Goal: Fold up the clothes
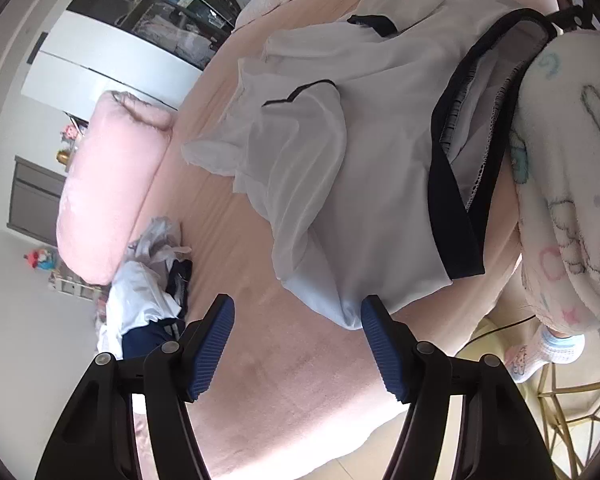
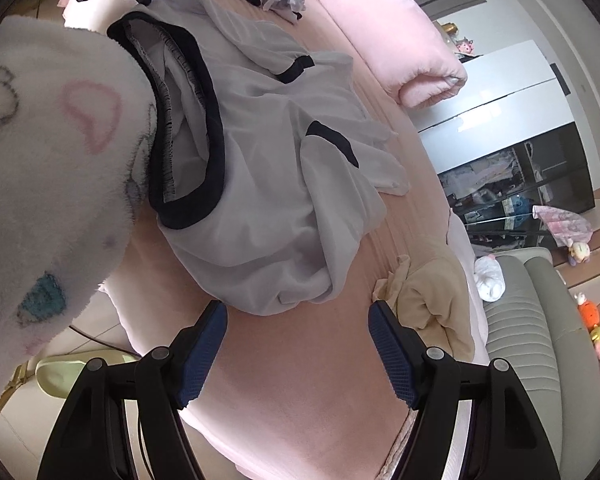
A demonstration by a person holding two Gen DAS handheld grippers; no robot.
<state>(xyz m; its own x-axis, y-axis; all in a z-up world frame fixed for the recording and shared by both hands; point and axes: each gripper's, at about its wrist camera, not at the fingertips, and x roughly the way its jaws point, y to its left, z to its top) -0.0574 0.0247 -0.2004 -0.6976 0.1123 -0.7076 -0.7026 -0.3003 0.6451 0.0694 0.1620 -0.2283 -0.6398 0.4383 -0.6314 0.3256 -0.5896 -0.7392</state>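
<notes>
White navy-trimmed shirt (image 1: pixel 380 168) is left crumpled on the pink bed (image 1: pixel 284 360) (unfolded), left gripper (image 1: pixel 298 344) and right gripper (image 2: pixel 298 350) both spread wide, nothing held

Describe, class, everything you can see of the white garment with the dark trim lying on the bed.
The white garment looks like thin, slightly sheer fabric with navy trim along one large opening and on two smaller edges. Inside the large opening, a gathered, lace-like edge shows. It lies crumpled and unfolded on the pink bed cover, with loose overlapping folds. One side rests against the person's fleece sleeve. The left gripper and right gripper are open near its edge, neither holding it.
</notes>
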